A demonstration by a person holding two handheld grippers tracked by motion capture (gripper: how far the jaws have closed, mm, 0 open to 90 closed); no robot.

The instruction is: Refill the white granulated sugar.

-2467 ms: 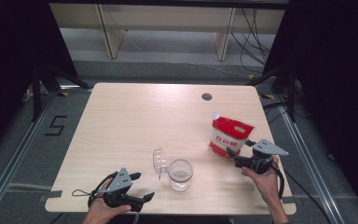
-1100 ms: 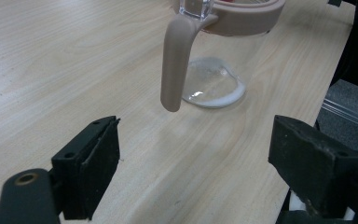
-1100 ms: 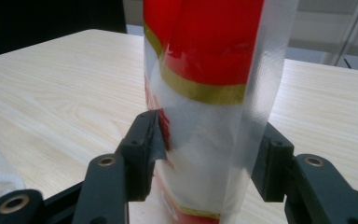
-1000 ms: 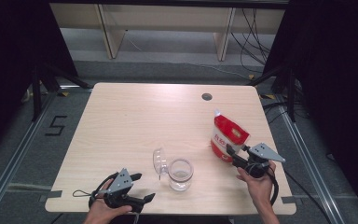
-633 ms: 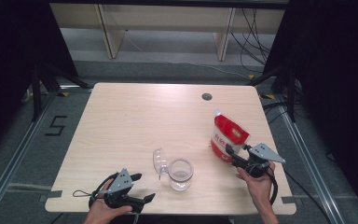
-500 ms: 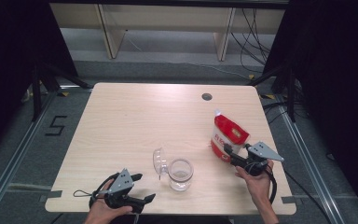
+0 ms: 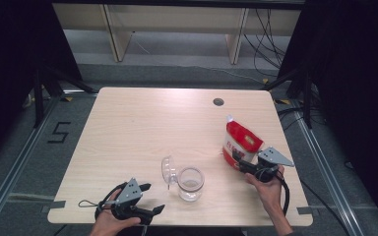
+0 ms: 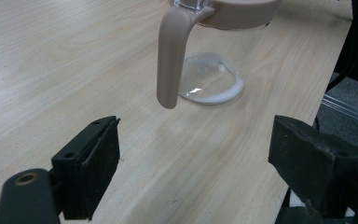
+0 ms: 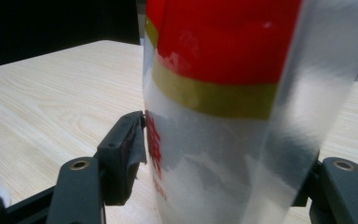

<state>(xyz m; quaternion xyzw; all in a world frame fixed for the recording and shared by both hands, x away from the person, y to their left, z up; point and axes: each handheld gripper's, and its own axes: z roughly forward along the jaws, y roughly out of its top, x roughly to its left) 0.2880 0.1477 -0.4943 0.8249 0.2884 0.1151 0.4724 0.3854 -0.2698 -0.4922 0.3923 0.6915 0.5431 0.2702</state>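
We see the red-and-clear bag [image 9: 223, 107] upright on the table [image 7: 142, 132], clamped between our right claw's [image 9: 214, 154] jaws

The bag [image 7: 241, 145] near the table's right edge is red on top with a white torn tip; in the right gripper view it [image 9: 223, 112] carries a mustard-gold band under the red, then a clear, milky lower part with red print. The jar [image 7: 191, 183] near the front edge is clear glass, its lid handle [image 8: 171, 56] beige. Both grippers [image 7: 145, 199] [image 7: 236, 158] are black with grey plates. The table [image 7: 142, 123] is pale wood grain, with a dark round hole [image 7: 218, 102] near its far edge.
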